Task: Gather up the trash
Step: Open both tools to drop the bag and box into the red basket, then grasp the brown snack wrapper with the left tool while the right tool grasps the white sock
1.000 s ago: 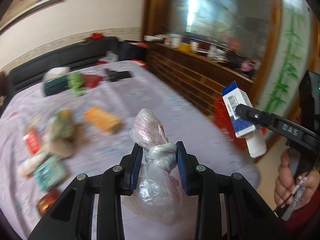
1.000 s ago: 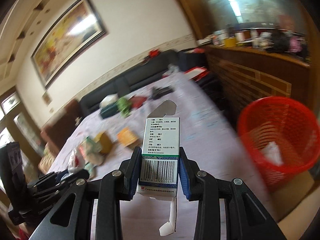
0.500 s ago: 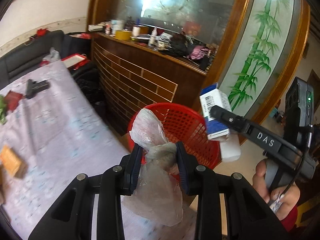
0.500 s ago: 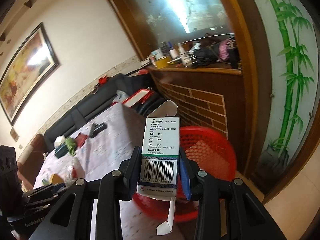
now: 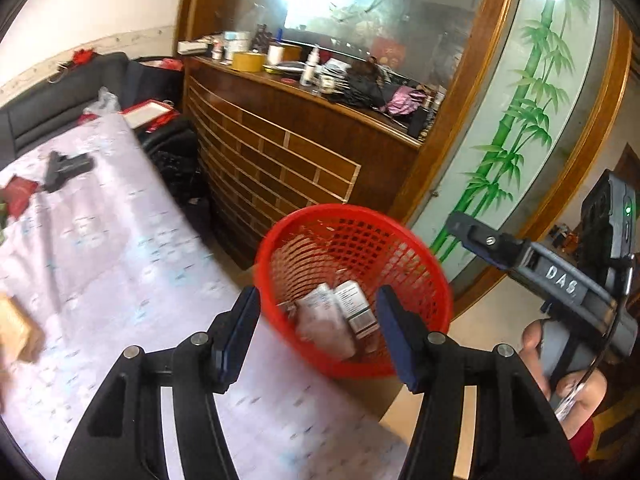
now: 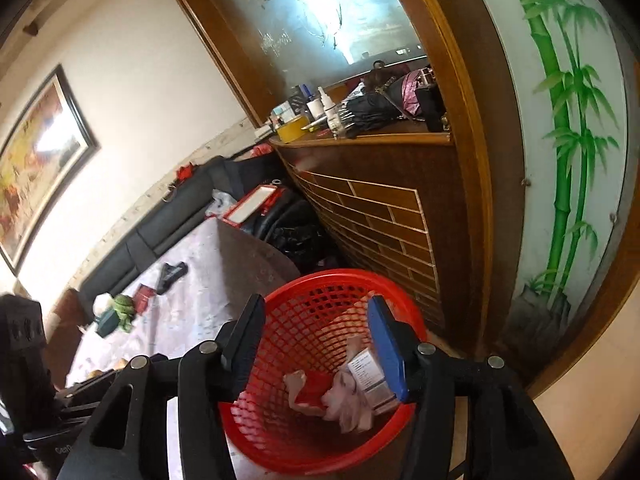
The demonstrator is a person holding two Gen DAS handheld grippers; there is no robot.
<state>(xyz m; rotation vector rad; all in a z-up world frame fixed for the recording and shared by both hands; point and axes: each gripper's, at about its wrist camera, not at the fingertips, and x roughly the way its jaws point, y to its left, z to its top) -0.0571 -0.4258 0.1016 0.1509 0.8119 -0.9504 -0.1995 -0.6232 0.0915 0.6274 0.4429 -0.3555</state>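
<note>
Left gripper (image 5: pixel 318 332) and right gripper (image 6: pixel 316 344) are seen w/ jaws just opened, nothing between them. Clear knotted plastic bag (image 5: pixel 324 326) and white barcoded carton (image 6: pixel 370 380) are found inside the red mesh plastic basket (image 5: pixel 424 268), right of the bench w/ lilac cloth (image 5: pixel 120 264).

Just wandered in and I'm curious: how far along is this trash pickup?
Done: a knotted plastic bag and a small box lie in the red basket. In hand: nothing; the left gripper and right gripper have just opened, empty. Left: items on the table, including a green packet.
</note>
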